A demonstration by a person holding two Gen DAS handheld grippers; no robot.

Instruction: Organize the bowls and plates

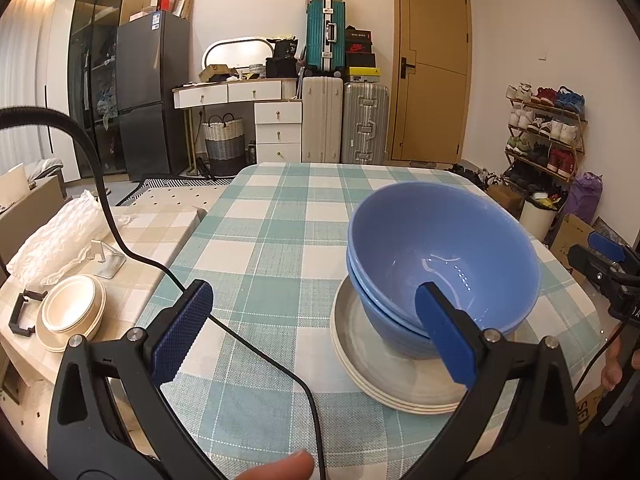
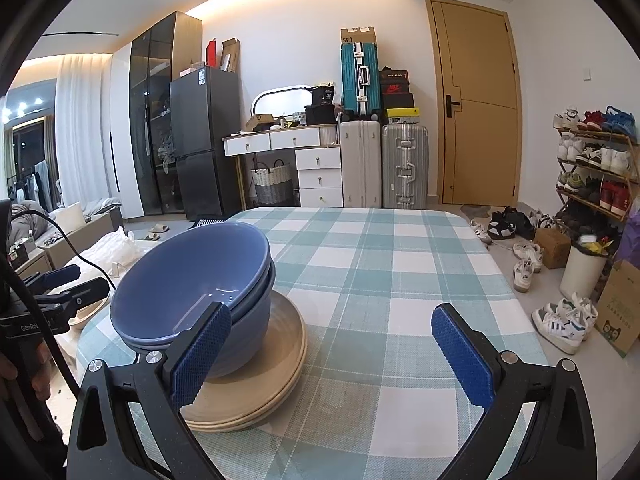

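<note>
Nearest the lens, the left gripper (image 1: 314,336) and right gripper (image 2: 330,346) both stand with jaws spread wide and empty, flanking two nested blue bowls (image 1: 440,256) that sit tilted on a stack of cream plates (image 1: 384,376) on the checked tablecloth (image 1: 264,240). That pile looks finished, whereas cream dishes (image 1: 72,312) on the low side table (image 1: 160,232) probably remain to be sorted. Legible writing: "SF" on the cardboard box (image 2: 357,36) above the teal suitcase (image 2: 360,80); "GenRo…", cut off, on the left tool.
</note>
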